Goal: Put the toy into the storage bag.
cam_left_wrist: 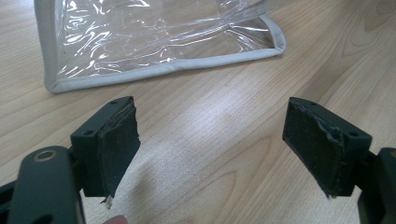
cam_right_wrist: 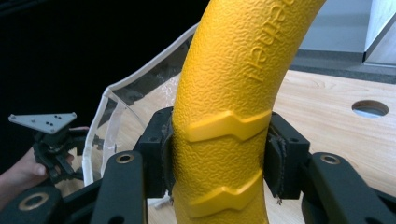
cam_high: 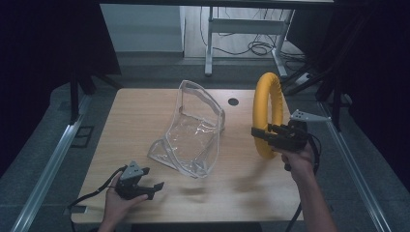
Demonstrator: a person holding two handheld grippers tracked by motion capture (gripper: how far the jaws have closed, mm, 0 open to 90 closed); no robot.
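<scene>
Yellow ring (cam_high: 268,113) upright on edge, clamped in right claw (cam_high: 258,134); left claw (cam_high: 155,189) wide, empty.

Wooden table (cam_high: 145,121), round cable hole (cam_high: 233,102) near far edge. Beyond far edge: white desk frame (cam_high: 209,43), tangled cables (cam_high: 258,48) on floor.

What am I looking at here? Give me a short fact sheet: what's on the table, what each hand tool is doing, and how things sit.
Surface: light wooden table with a round hole
Held thing: yellow textured foam ring, upright
Right gripper: shut on the ring's lower part, raised above the table
Left gripper: open, nothing between its jaws, low over the table's near edge
Other thing: clear plastic bag with pale grey trim, mouth gaping, mid-table
Ring and bag: apart
</scene>
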